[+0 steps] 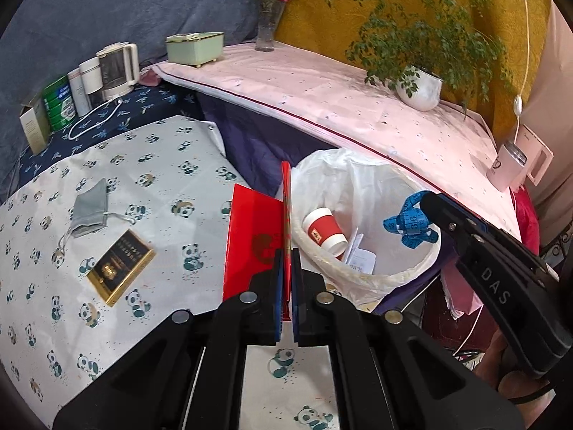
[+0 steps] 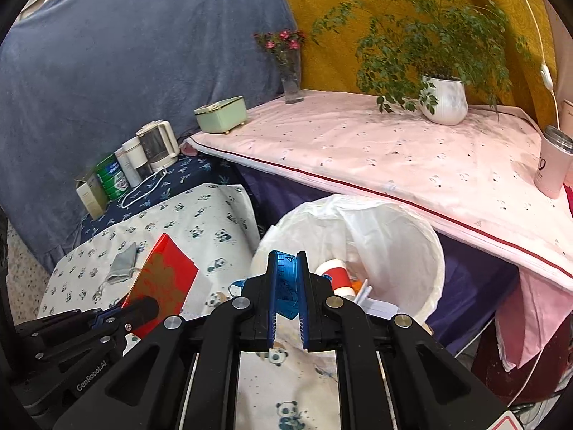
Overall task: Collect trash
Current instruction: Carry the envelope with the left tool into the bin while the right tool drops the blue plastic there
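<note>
Now both tools carry trash: the left gripper (image 1: 286, 261) is clamped on a red envelope (image 1: 250, 236), the right gripper (image 2: 288, 286) on a blue tape measure (image 2: 284, 279). Best bring each fully over the lined bin (image 1: 372, 279) before letting go; beyond stands a potted plant (image 1: 419, 87).

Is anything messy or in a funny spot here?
Nothing is spilled or broken. The one odd thing: the blue measuring tape pinched by the right gripper hangs over the white trash bin, though it looks usable, not like the paper cup inside. The left gripper holds a red envelope.
</note>
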`<state>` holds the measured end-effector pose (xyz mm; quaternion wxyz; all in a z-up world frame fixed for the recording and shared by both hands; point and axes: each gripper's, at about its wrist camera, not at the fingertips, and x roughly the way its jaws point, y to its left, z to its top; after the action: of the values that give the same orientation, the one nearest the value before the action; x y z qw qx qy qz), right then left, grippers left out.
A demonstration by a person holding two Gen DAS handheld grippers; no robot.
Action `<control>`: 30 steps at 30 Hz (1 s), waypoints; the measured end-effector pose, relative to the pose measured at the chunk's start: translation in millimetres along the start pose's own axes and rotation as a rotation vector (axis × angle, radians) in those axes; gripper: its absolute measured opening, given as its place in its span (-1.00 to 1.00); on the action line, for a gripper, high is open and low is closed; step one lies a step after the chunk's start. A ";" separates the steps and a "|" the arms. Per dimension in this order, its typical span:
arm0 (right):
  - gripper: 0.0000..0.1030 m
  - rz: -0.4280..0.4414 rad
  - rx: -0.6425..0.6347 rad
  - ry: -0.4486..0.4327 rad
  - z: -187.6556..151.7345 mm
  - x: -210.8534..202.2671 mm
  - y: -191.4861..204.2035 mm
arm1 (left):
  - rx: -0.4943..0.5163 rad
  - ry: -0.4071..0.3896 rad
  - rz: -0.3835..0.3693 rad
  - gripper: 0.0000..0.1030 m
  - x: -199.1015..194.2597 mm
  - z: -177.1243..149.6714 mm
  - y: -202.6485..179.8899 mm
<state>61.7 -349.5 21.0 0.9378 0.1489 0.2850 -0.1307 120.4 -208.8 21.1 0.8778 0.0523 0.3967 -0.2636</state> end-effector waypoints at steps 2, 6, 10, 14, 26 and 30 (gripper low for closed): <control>-0.82 -0.007 0.011 0.003 0.3 3.5 -7.6 | 0.018 0.007 -0.007 -0.94 6.2 0.6 -8.5; -0.82 -0.025 0.030 0.011 0.3 11.0 -22.8 | 0.031 0.031 -0.011 -0.94 23.3 2.5 -15.8; -0.82 -0.041 0.048 0.033 -0.5 26.0 -36.4 | 0.129 0.055 0.026 -0.94 49.3 1.3 -33.0; -0.82 -0.048 0.053 0.058 -3.0 43.3 -43.1 | 0.163 0.095 -0.014 -0.94 79.9 3.6 -46.1; -0.56 -0.077 0.056 0.074 0.5 75.7 -60.9 | 0.192 0.084 -0.042 -0.04 120.9 21.7 -52.7; -0.08 -0.103 0.057 0.036 4.7 70.5 -58.3 | 0.187 0.040 -0.015 0.25 113.8 26.9 -47.7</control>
<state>101.4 -416.2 -27.7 0.9200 0.1628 0.3052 -0.1842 176.5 -305.6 -37.3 0.8589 0.1364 0.3883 -0.3049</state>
